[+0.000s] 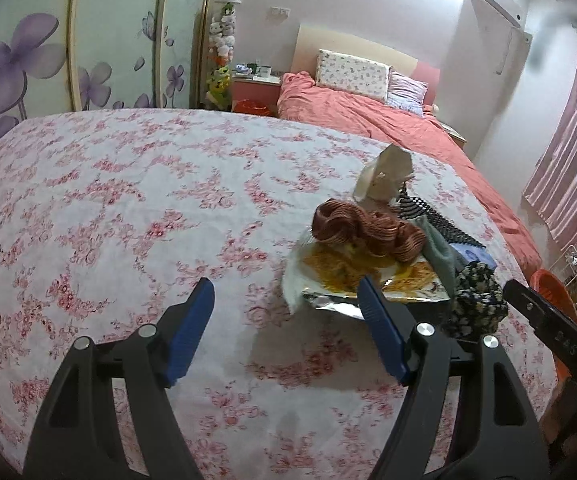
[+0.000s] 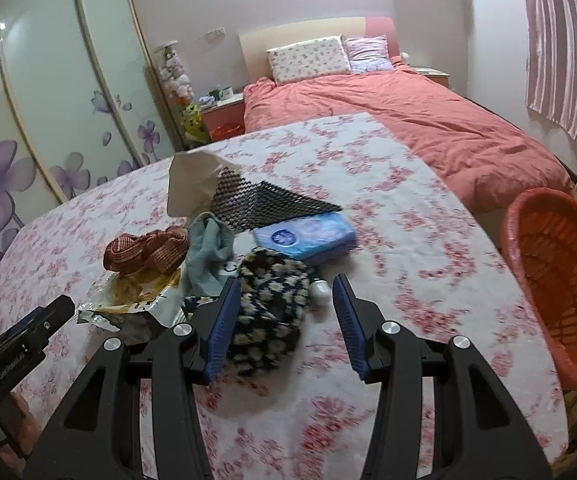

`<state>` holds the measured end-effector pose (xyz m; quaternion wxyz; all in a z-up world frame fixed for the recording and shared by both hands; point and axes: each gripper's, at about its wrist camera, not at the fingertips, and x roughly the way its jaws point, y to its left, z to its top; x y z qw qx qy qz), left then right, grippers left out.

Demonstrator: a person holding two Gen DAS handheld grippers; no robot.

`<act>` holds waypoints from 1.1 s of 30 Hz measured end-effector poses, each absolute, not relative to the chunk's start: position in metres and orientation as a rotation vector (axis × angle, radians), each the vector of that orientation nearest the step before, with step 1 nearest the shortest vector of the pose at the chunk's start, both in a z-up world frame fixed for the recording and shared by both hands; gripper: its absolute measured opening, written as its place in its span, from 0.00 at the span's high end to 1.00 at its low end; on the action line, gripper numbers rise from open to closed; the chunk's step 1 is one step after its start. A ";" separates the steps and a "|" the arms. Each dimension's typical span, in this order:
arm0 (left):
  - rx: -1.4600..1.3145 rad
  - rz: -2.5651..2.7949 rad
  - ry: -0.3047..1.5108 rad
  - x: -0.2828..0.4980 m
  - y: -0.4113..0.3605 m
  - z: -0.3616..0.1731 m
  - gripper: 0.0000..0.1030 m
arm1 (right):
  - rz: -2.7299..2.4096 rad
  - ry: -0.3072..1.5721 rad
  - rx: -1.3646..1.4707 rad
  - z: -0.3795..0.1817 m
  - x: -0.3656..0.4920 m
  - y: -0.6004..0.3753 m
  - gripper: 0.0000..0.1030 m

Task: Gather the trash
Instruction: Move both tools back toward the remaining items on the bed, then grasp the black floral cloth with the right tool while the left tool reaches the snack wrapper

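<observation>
The tablecloth (image 2: 388,240) is white with pink flowers. On it lie a rust-brown striped cloth (image 2: 146,254), a black cloth with pale daisies (image 2: 272,312), a blue tissue pack (image 2: 308,238) and a yellow-printed silver wrapper (image 1: 368,276). The basket (image 2: 556,276) at right is orange.

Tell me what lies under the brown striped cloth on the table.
The brown striped cloth rests on an opened foil snack wrapper with yellow print. Whatever the wrapper holds beneath the cloth is covered.

glossy foil wrapper (image 1: 372,280), plastic basket (image 2: 560,280), cloth tablecloth (image 1: 128,208)
</observation>
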<state>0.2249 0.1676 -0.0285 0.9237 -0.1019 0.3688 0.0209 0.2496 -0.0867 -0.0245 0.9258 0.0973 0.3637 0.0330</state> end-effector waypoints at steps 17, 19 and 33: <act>-0.256 -0.016 0.820 0.237 0.161 -0.045 0.29 | 0.143 0.817 0.152 -0.049 0.254 -0.067 0.88; -0.267 -0.028 0.824 0.238 0.158 -0.046 0.29 | 0.133 0.802 0.143 -0.046 0.251 -0.070 0.88; -0.363 -0.096 0.889 0.257 0.137 -0.056 0.41 | 0.108 0.782 0.141 -0.044 0.242 -0.088 0.88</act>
